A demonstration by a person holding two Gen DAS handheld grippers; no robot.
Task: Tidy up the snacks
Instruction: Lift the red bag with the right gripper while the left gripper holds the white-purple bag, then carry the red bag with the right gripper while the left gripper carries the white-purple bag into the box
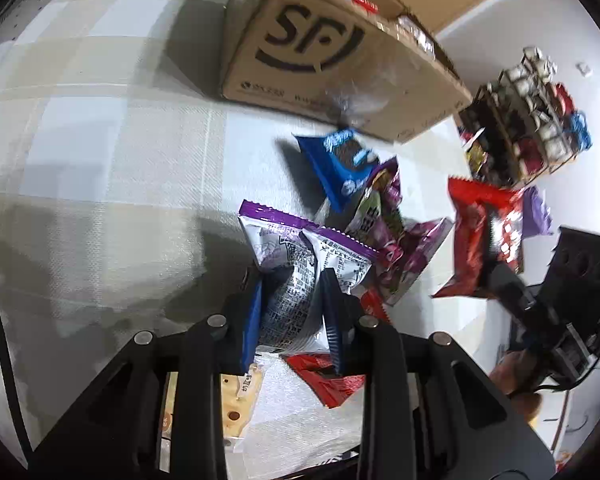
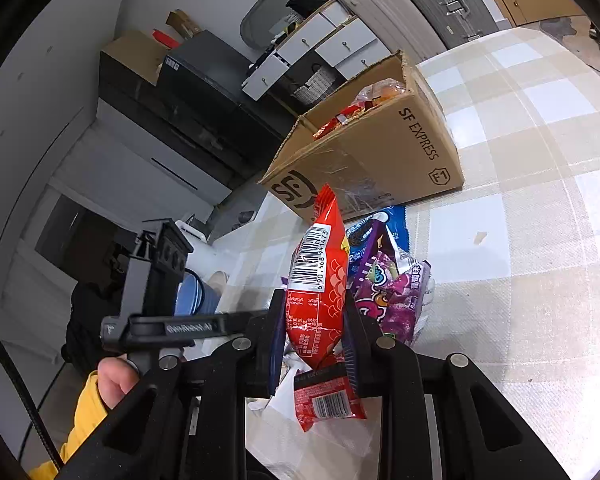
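My left gripper (image 1: pixel 290 280) is shut on a white and purple snack packet (image 1: pixel 296 276), held above the checked tablecloth. My right gripper (image 2: pixel 314 300) is shut on a red snack packet (image 2: pixel 318 280), held upright; the same packet (image 1: pixel 480 232) and right gripper show at the right of the left wrist view. Loose snacks lie below: a blue cookie packet (image 1: pixel 340 164), purple candy bags (image 2: pixel 396 292) and a small red packet (image 2: pixel 326 404). An open SF cardboard box (image 1: pixel 320 52) with snacks inside stands behind the pile; it also shows in the right wrist view (image 2: pixel 384 156).
A wooden rack (image 1: pixel 528 120) full of small packets stands at the right of the box. A yellow biscuit packet (image 1: pixel 240 396) and more red packets (image 1: pixel 332 380) lie under my left gripper. Dark cabinets (image 2: pixel 188 92) and suitcases (image 2: pixel 400 4) stand beyond the table.
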